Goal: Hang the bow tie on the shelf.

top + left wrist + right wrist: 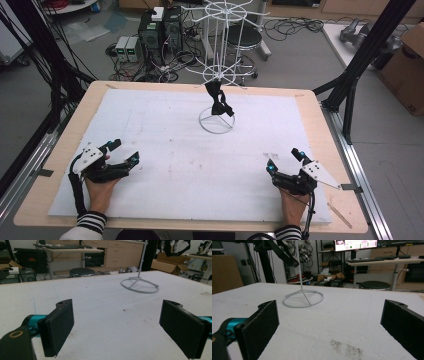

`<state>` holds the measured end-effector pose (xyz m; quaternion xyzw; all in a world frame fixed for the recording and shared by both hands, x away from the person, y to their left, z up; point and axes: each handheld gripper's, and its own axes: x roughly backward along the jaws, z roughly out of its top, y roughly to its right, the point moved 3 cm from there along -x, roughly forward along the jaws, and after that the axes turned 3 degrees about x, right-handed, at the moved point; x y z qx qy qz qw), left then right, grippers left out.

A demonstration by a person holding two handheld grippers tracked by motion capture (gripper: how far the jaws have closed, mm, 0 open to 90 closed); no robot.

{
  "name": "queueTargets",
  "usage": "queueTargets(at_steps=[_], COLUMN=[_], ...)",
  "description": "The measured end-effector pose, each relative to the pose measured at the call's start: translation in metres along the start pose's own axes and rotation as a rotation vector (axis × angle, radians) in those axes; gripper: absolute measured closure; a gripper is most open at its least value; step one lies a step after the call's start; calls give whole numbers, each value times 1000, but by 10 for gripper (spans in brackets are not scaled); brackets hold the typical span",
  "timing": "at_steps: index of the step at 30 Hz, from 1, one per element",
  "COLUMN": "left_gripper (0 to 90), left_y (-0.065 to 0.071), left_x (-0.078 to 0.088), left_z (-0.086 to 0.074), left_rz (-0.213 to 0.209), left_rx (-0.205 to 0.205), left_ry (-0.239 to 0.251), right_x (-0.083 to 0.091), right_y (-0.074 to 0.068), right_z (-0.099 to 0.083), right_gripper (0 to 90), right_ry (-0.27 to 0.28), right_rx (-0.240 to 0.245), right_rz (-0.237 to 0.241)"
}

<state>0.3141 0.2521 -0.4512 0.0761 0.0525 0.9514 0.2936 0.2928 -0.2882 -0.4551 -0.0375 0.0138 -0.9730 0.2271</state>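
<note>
Both grippers, left [121,151] and right [285,158], sit wide open and empty near me, well apart from the limp black fabric bow tie [218,100] hanging on the white wire rack [217,80]; I'd pinch its knot.

Overhead plus two low views, stand [216,120] shared

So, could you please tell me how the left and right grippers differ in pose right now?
The left gripper sits near the table's left edge, angled rightward toward the middle; the right gripper sits near the right edge, angled leftward. The left grey plate lies on its outer left side, the right's on its outer right. Both are open, empty, low over the white mat.
</note>
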Motion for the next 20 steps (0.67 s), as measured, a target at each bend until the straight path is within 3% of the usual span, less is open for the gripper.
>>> queueTargets(at_steps=[3,5,9,17,20], left_gripper=[127,125,109,91,91], left_y=[-1,-2,-2,-2,0], left_x=[2,2,2,5,8], left_z=[0,-1,-2,-3,-3], left_rz=[3,-18,-22,4,4], left_rx=[-12,10,12,8,-11], left_ry=[21,24,25,61,91], right_x=[0,0,0,-1,-1], right_y=[0,0,0,0,0], right_z=[0,0,0,0,0], right_gripper=[7,7,7,7,7], right_ry=[-2,-2,-3,-4,-7], right_rx=[2,0,-3,5,10], right_rz=[-1,2,-2,-6,-10])
